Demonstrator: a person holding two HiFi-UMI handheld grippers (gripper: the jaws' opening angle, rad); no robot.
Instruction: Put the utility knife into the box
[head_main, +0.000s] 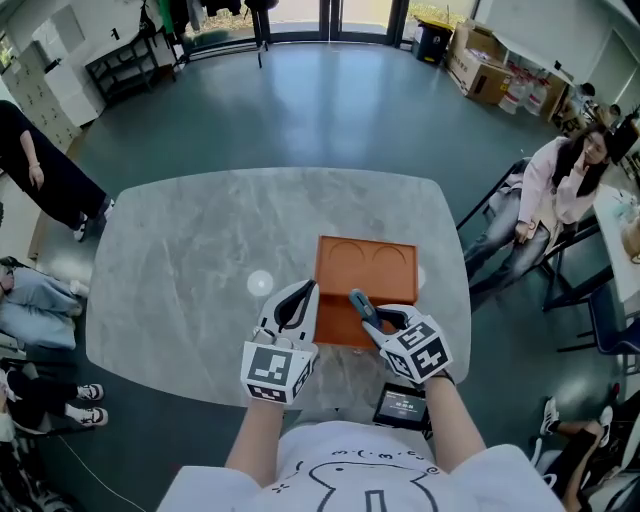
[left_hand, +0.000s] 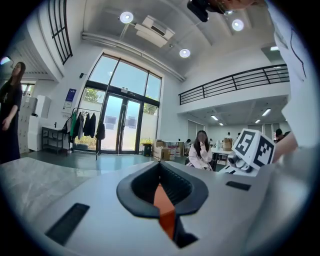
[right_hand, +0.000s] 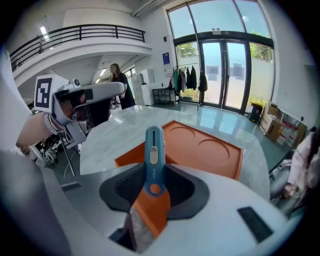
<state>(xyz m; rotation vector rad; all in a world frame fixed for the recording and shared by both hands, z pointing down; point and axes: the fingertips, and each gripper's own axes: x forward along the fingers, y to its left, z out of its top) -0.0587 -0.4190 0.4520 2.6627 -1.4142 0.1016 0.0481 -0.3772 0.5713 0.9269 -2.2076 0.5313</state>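
**Head view.** We note a grey desk (head_main: 180, 270) across mid-frame, with the orange box (head_main: 365, 262) at its centre. The box is open side up and has two round recesses in its far end. The left gripper (head_main: 308, 288) sits lower centre-left, its tips just beside the box's left edge. The right gripper (head_main: 382, 322), lower centre-right, carries the blue utility knife (head_main: 358, 300), which slants toward upper left over the box's near part. We cannot tell whether the knife touches the box.

**Left gripper view.** The fingers (left_hand: 137, 187) are drawn narrow with the tips meeting, and nothing is gripped. A thin orange strip shows through the slit.

**Right gripper view.** The fingers (right_hand: 182, 187) are clamped on the knife's (right_hand: 153, 150) lower body. The knife stands up at mid-frame against the box's (right_hand: 200, 150) near edge. The left gripper (right_hand: 95, 107) is at upper left, apart from the box.
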